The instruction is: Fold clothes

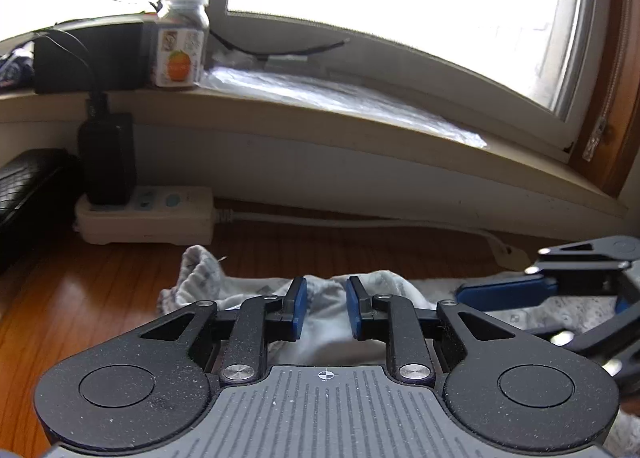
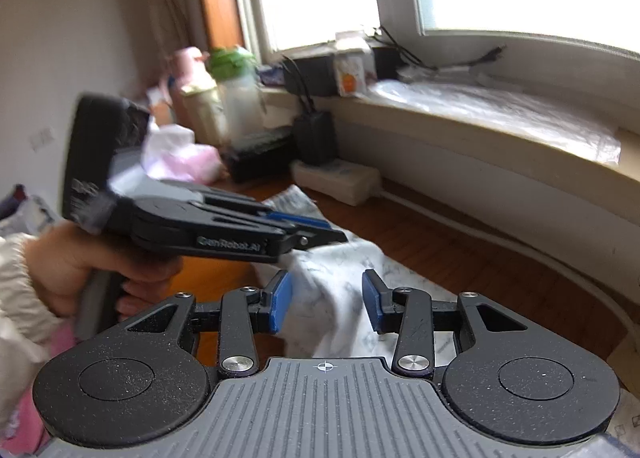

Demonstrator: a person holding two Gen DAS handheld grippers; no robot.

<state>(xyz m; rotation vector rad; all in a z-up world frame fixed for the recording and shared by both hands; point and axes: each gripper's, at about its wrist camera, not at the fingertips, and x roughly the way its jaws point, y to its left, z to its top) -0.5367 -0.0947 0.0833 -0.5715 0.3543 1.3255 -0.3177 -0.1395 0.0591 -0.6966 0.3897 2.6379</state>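
Observation:
A pale grey-white printed garment (image 1: 200, 278) lies bunched on the wooden surface (image 1: 80, 298). My left gripper (image 1: 326, 306) is shut on a raised fold of it, cloth filling the narrow gap between the blue pads. In the right wrist view a hand (image 2: 80, 262) holds that left gripper (image 2: 320, 236) level, and the garment (image 2: 332, 290) hangs from its tips. My right gripper (image 2: 327, 302) stands open over the cloth, its pads clear of it. One of its blue fingers (image 1: 504, 290) shows blurred at the right of the left wrist view.
A white power strip (image 1: 148, 213) with a black adapter (image 1: 106, 157) sits against the wall below the window sill (image 1: 360, 117). A bottle with an orange label (image 1: 182, 45) stands on the sill. Drink bottles (image 2: 236, 89) and a pink bag (image 2: 180, 157) crowd the far left.

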